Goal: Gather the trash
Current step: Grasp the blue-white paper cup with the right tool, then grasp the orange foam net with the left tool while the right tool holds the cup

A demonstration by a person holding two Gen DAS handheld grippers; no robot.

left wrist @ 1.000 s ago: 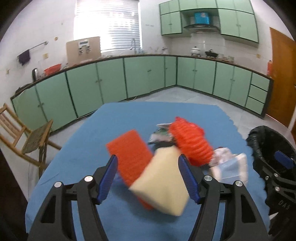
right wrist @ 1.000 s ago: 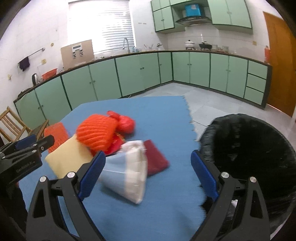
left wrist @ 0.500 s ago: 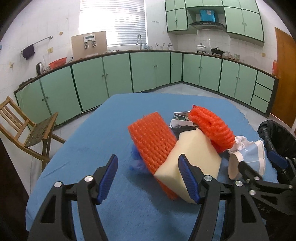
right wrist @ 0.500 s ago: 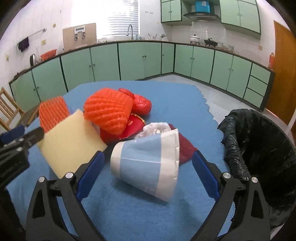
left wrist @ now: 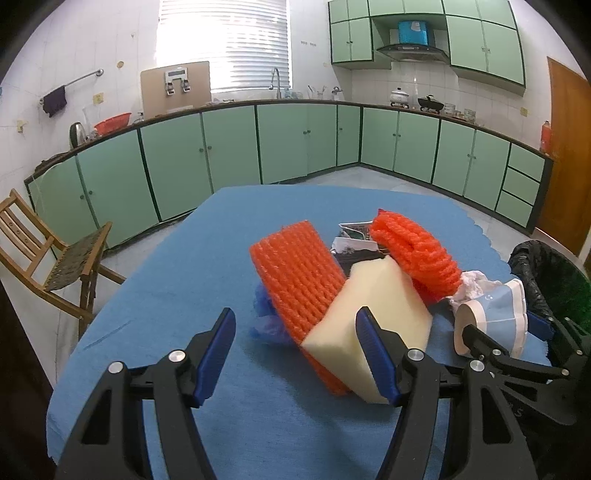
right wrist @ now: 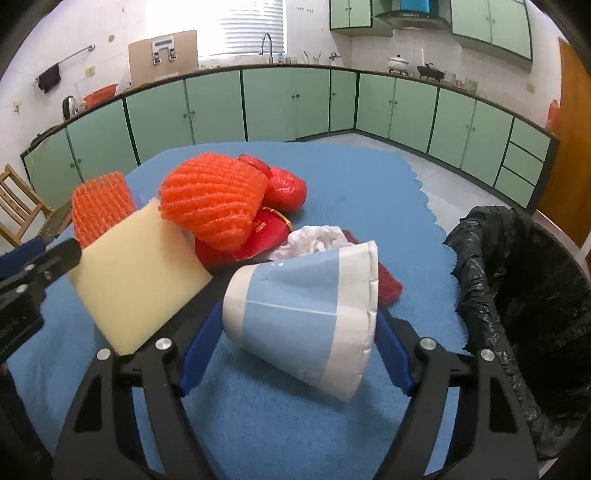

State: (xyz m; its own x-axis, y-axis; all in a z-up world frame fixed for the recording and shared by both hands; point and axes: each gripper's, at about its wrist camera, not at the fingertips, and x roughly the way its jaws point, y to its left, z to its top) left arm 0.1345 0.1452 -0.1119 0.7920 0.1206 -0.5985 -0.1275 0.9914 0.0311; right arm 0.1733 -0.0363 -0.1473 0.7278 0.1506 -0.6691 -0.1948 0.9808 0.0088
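Near the table's [right wrist: 332,424] right edge, my right gripper [right wrist: 295,343] has its jaws pinching the tipped paper cup [right wrist: 306,317]. Left gripper [left wrist: 295,354] hangs wide. Next I'd swing it over the bin [right wrist: 524,295].

This was a home kitchen. Mint-green base cabinets [left wrist: 229,144] ran along two walls under a dark counter [left wrist: 303,102], with matching wall cabinets [left wrist: 480,33] flanking a range hood [left wrist: 412,51]. A tap [left wrist: 274,75] stood below a window with white blinds [left wrist: 225,40]. A white pot [left wrist: 399,96] and a dark wok [left wrist: 430,101] sat on the counter, a kettle [left wrist: 75,133] and a red basin [left wrist: 112,122] further left. A towel rail [left wrist: 74,83] hung on the tiled wall, and a wooden folding chair [left wrist: 44,258] stood on the tiled floor
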